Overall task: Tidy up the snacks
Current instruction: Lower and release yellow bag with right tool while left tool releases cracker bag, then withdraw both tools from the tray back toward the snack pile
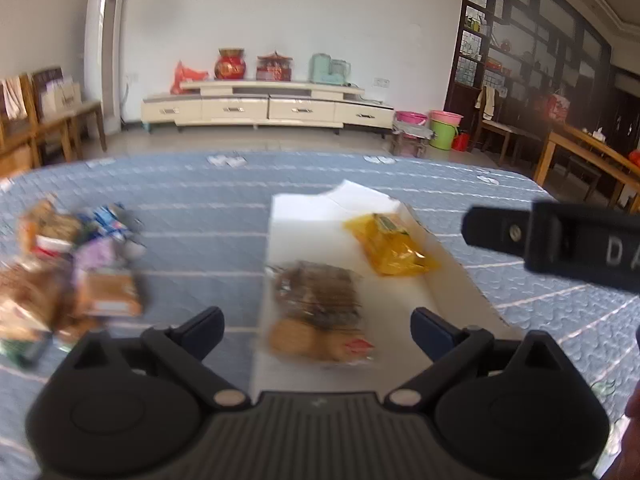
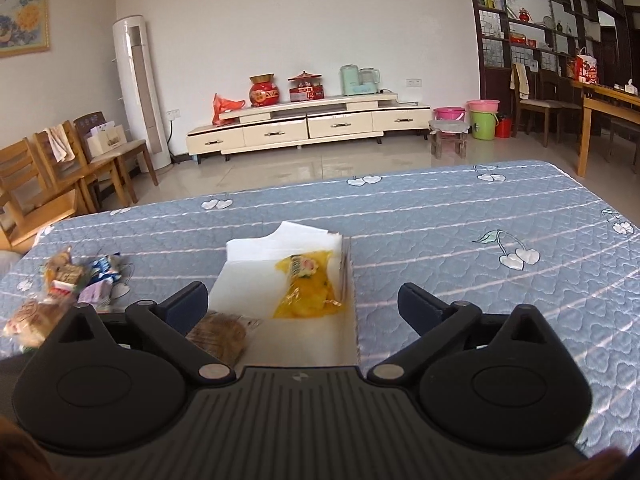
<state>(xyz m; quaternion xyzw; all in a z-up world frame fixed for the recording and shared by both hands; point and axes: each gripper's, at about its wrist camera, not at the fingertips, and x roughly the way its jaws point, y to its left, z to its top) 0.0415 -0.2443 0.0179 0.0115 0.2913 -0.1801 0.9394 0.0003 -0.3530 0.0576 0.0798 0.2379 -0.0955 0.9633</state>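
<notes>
A white open box [image 1: 304,216] [image 2: 312,340] lies on the blue quilted table. Inside it are a yellow snack packet [image 1: 390,246] [image 2: 308,286] and a clear packet of brown biscuits [image 1: 320,310] [image 2: 222,334]. A pile of loose snack packets [image 1: 68,264] [image 2: 64,292] lies to the box's left. My left gripper [image 1: 318,330] is open and empty, just above the biscuit packet. My right gripper [image 2: 304,304] is open and empty over the box's near end; one of its fingers also shows at the right of the left wrist view [image 1: 560,240].
The blue quilted cover [image 2: 480,240] with cherry prints spreads to the right of the box. Beyond the table's far edge are a floor, a cream TV cabinet [image 2: 308,124], wooden chairs [image 2: 48,176] at left and a wooden table [image 2: 608,112] at right.
</notes>
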